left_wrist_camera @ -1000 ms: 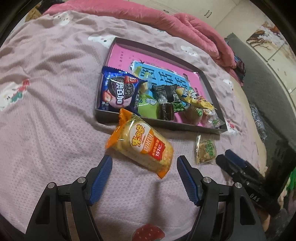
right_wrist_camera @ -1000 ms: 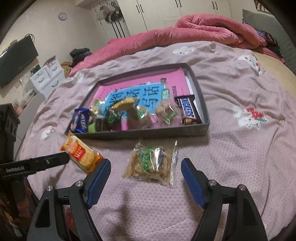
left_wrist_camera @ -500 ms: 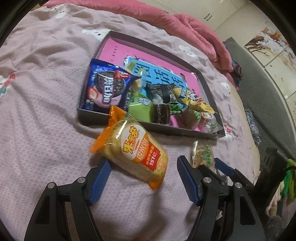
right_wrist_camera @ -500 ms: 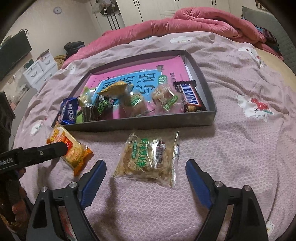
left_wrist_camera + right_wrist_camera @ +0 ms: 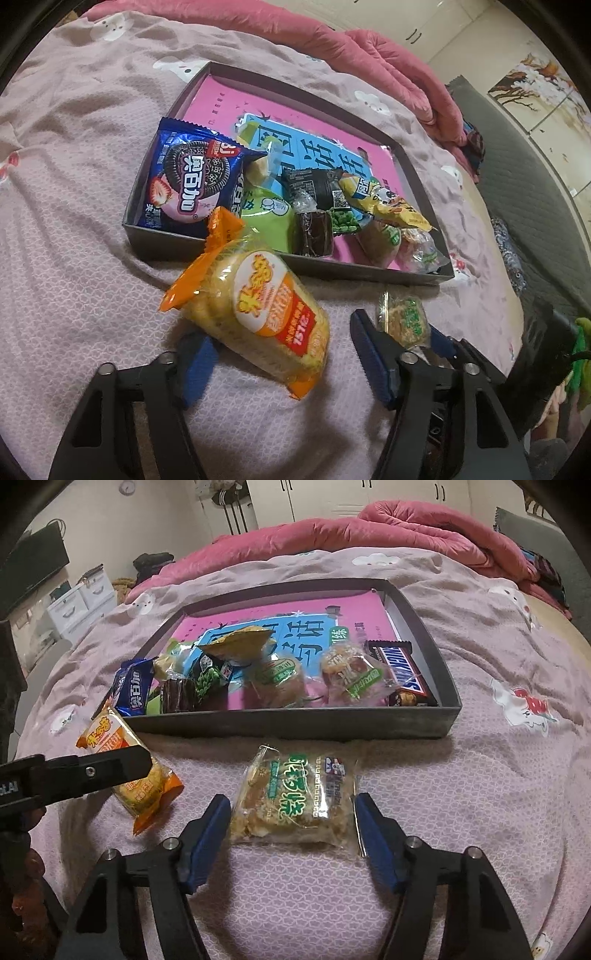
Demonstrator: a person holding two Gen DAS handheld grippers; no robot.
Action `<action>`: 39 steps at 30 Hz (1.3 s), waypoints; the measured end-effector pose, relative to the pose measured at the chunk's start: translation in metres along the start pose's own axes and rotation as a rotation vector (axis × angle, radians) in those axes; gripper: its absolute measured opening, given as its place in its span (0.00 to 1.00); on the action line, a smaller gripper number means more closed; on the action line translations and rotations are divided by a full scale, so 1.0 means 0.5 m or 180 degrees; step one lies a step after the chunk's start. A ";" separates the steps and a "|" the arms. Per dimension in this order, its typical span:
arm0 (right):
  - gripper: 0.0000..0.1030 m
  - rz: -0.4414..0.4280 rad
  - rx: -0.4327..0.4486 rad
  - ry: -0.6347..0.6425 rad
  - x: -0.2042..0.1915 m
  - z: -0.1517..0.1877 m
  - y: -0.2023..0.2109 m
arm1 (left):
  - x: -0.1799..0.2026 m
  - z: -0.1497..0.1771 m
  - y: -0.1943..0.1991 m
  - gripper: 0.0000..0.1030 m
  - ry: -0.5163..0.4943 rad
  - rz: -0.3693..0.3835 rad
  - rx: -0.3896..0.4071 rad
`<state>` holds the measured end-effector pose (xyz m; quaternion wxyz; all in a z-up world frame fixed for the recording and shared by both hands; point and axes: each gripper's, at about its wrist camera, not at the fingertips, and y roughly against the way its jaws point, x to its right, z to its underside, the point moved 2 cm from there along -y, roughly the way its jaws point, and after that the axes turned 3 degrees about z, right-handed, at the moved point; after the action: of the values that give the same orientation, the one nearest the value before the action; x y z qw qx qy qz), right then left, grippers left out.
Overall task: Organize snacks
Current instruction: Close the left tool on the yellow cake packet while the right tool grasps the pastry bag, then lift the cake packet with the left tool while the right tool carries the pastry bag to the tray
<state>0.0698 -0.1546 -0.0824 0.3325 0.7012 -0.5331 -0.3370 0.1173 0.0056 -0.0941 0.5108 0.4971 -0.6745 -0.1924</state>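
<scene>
An orange rice-cracker pack (image 5: 255, 310) lies on the bedspread just in front of the dark tray (image 5: 221, 247). My left gripper (image 5: 284, 362) is open with its jaws on either side of the pack's near end. A clear green-labelled pastry pack (image 5: 295, 797) lies in front of the tray (image 5: 295, 727). My right gripper (image 5: 291, 834) is open and straddles the pastry pack. The pastry pack also shows in the left wrist view (image 5: 402, 321), and the cracker pack in the right wrist view (image 5: 129, 768).
The tray holds an Oreo pack (image 5: 192, 184), a Snickers bar (image 5: 402, 672) and several small wrapped snacks on a pink sheet. A pink quilt (image 5: 351, 535) is piled at the far edge of the bed. Drawers (image 5: 81, 598) stand at the left.
Both grippers have moved forward and down onto their packs. The cracker pack now sits between the left jaws, the pastry pack between the right jaws. Both stay open.
</scene>
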 end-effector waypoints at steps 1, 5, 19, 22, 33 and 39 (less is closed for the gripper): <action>0.61 -0.0018 0.0011 0.0004 0.000 -0.001 0.002 | 0.000 0.000 -0.002 0.51 -0.0002 -0.0012 -0.0011; 0.56 -0.0092 0.0039 0.0027 -0.002 -0.001 0.017 | -0.003 -0.002 0.001 0.35 0.0001 0.0041 0.0008; 0.52 -0.0257 0.0338 0.0022 -0.001 -0.013 0.103 | 0.032 -0.004 0.079 0.23 -0.0297 0.0162 0.0269; 0.51 -0.0278 0.0418 0.0020 -0.002 -0.017 0.115 | 0.035 -0.006 0.098 0.23 -0.0319 0.0164 0.0351; 0.52 -0.0050 0.0744 -0.0044 0.028 -0.065 0.140 | 0.046 -0.048 0.138 0.23 -0.0427 0.0102 0.0637; 0.52 0.0127 0.0819 -0.0070 0.045 -0.096 0.128 | 0.045 -0.073 0.133 0.23 -0.0394 0.0084 0.0669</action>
<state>0.0806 -0.1851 -0.0055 0.2406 0.7236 -0.5893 -0.2668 0.1182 0.0239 -0.0170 0.4158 0.5262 -0.7276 -0.1443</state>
